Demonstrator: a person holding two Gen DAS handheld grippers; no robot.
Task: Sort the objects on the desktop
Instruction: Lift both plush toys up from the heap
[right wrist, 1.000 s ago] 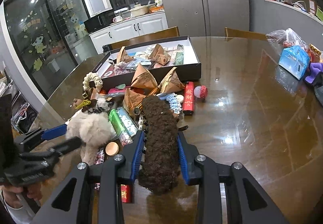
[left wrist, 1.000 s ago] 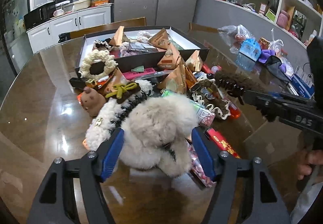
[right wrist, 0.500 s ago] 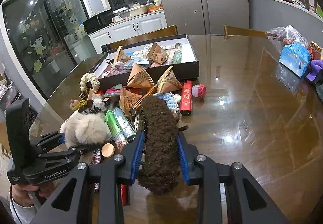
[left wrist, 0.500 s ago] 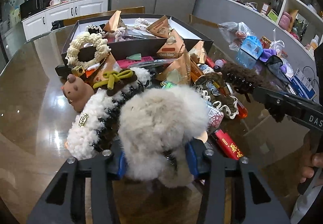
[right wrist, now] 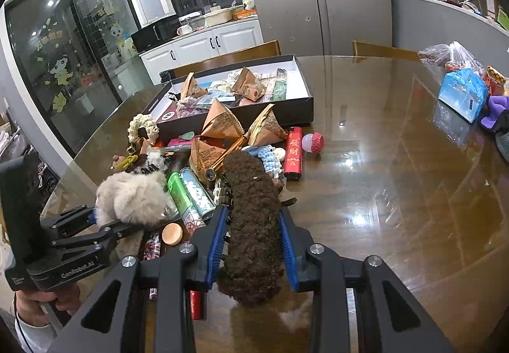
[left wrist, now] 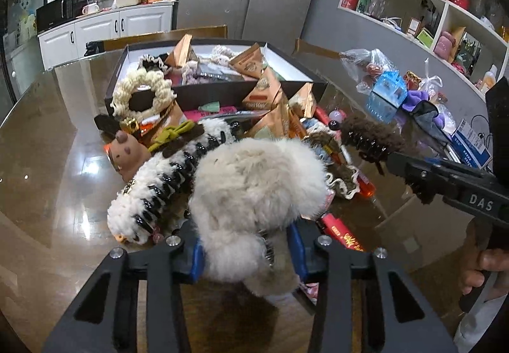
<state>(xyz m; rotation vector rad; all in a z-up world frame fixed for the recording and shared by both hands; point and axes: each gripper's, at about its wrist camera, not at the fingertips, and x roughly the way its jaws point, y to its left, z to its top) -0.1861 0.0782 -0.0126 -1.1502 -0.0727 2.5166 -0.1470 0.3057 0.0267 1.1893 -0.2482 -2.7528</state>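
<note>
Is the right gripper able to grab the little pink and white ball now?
Probably not yet. The right gripper is shut on the brown fuzzy clip, so it is full. The ball sits uncovered on the table.

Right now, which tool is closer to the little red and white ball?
Right. The right tool, gripping the brown furry clip, sits just this side of the ball. The left tool, holding the beige fluffy clip, is farther away across the pile.

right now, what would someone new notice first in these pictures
Two fluffy hair claws held up near the cameras: the left gripper clamps a beige fur one, the right gripper a dark brown curly one. Behind them, clutter is heaped on the glossy table before an open black box.
</note>
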